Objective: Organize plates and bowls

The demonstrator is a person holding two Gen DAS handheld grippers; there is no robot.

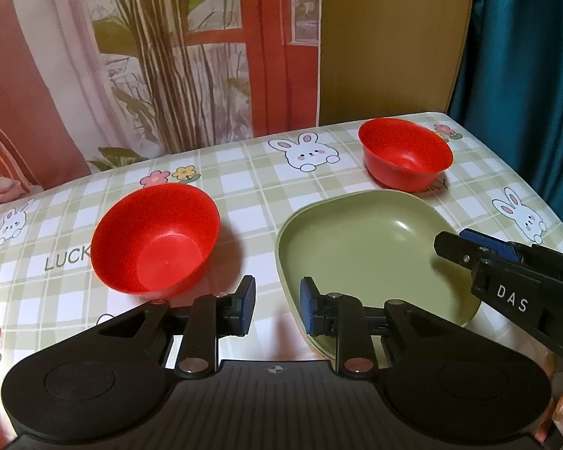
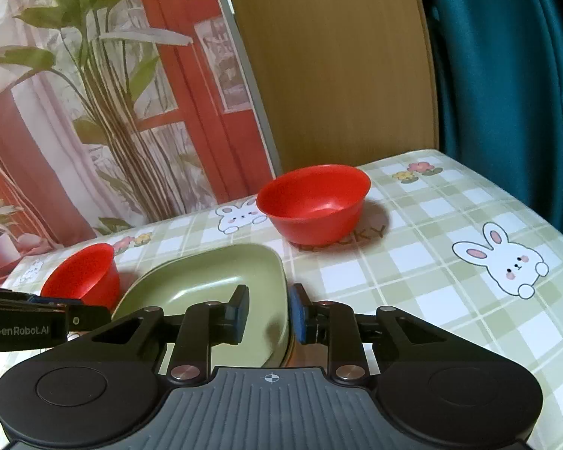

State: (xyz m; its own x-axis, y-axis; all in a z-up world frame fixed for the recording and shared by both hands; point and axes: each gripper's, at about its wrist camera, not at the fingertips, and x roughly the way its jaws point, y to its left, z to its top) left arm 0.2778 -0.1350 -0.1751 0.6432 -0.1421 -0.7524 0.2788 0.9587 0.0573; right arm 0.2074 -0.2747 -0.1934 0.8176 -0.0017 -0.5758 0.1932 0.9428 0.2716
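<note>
Two red bowls and one green plate sit on my table (image 1: 244,172), which is covered in a green-and-white checked cloth printed with white rabbits and small flowers. The green plate (image 1: 364,247) is a matte olive colour, shallow, with a raised rim and a rounded-square outline; it lies flat near the front, between the bowls. The nearer red bowl (image 1: 157,240) is glossy plastic with a flat round base and flaring walls, standing upright just to the left of the plate without touching it. The farther red bowl (image 1: 405,153) looks the same in shape and colour and stands upright beyond the plate's far right corner, close to the table's back edge. My left gripper (image 1: 277,305) is held low over the plate's near left rim, its blue-padded fingers parted a moderate way and holding nothing; the right finger sits above the plate's edge and the left one over bare cloth. My right gripper (image 2: 268,313) straddles the plate's right rim, one finger inside the plate and the other outside, with a gap showing on both sides, so it grips nothing. In the left wrist view the right gripper reaches in over the plate's right side. Behind the table hang a plant-and-red-window backdrop (image 1: 150,56), a wooden panel (image 1: 390,37) and a teal curtain (image 1: 525,56).
</note>
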